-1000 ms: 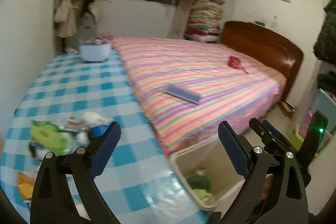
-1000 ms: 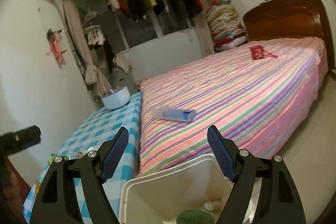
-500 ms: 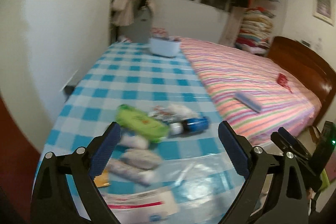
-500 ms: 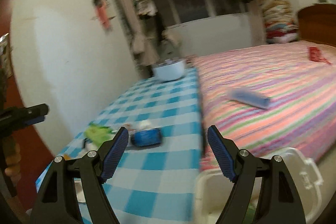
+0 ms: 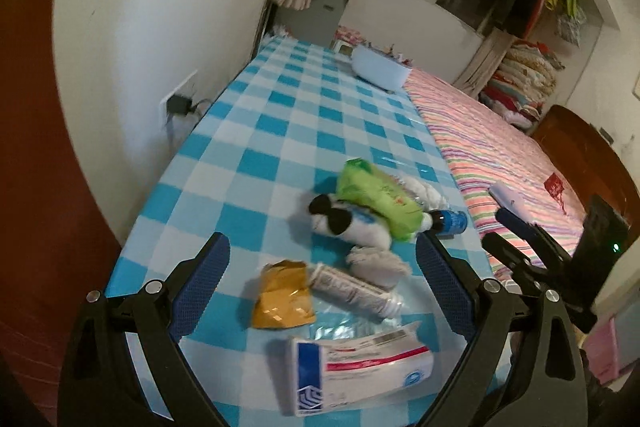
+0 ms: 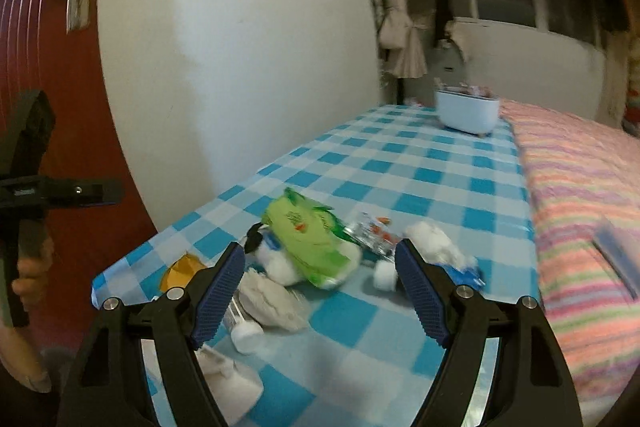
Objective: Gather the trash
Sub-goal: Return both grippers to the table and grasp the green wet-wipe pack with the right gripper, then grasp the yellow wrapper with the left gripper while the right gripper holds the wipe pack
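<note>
Basically an approach step: both grippers, left (image 5: 322, 283) and right (image 6: 320, 285), hung wide and empty over the trash pile (image 5: 372, 227) on the checked table (image 5: 280, 115), nothing gripped yet. Next move, by my read, called for picking one piece, likely the green pack (image 6: 310, 237), then lowering and closing on it.

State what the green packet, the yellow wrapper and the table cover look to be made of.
Green packet: soft plastic film, slightly glossy; it creases and sags like a wipes pack.
Yellow wrapper: thin crinkled film or foil, shiny glints on its folds; which of the two is unclear.
Table cover: blue-and-white checked sheet, probably vinyl or oilcloth, since it reflects light near the front edge.
</note>
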Demonstrator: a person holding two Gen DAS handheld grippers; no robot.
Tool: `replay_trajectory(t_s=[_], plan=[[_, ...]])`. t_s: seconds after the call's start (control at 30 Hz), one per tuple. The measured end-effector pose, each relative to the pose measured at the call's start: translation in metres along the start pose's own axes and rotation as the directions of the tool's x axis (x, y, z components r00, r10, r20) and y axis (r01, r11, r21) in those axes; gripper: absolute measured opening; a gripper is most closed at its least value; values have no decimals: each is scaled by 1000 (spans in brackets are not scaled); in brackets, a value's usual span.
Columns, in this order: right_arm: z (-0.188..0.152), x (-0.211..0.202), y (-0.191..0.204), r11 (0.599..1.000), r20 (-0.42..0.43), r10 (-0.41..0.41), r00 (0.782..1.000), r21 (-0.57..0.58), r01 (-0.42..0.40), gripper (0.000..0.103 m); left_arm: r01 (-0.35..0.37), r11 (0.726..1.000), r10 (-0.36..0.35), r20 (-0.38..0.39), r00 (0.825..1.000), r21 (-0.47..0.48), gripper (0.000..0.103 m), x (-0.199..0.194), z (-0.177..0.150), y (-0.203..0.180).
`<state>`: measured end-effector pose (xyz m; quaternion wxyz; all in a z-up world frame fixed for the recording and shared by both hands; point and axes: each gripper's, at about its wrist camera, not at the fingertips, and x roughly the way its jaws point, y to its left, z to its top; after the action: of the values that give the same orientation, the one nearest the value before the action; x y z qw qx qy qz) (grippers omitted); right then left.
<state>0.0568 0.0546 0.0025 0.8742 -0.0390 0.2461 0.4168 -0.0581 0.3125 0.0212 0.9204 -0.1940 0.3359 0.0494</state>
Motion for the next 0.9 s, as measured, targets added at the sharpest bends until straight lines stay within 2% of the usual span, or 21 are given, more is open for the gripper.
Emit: replay_trajectory(t_s=[0.13, 0.23, 0.6, 0.73, 0.9], plan=[[6, 25, 13, 999, -50, 20, 999, -39, -22, 75, -14, 1000, 14, -45, 999, -3, 93, 10, -6, 13], [9, 40, 17, 999, -78, 35, 996, -36, -37, 75, -29, 999, 32, -77, 996, 35, 93, 20, -13, 14], [16, 95, 30, 993, -165, -33, 986, -117, 14, 75, -60, 989, 80, -150, 985, 138, 93, 45, -29, 13], [13, 115, 33, 990, -208, -51, 977, -141, 22, 75, -49, 988, 75, -177, 981, 145, 93, 56, -33, 15], [6, 136, 28, 993, -263, -51, 963, -120, 20, 74, -79, 989, 104, -216, 971, 123, 93, 70, -36, 27]])
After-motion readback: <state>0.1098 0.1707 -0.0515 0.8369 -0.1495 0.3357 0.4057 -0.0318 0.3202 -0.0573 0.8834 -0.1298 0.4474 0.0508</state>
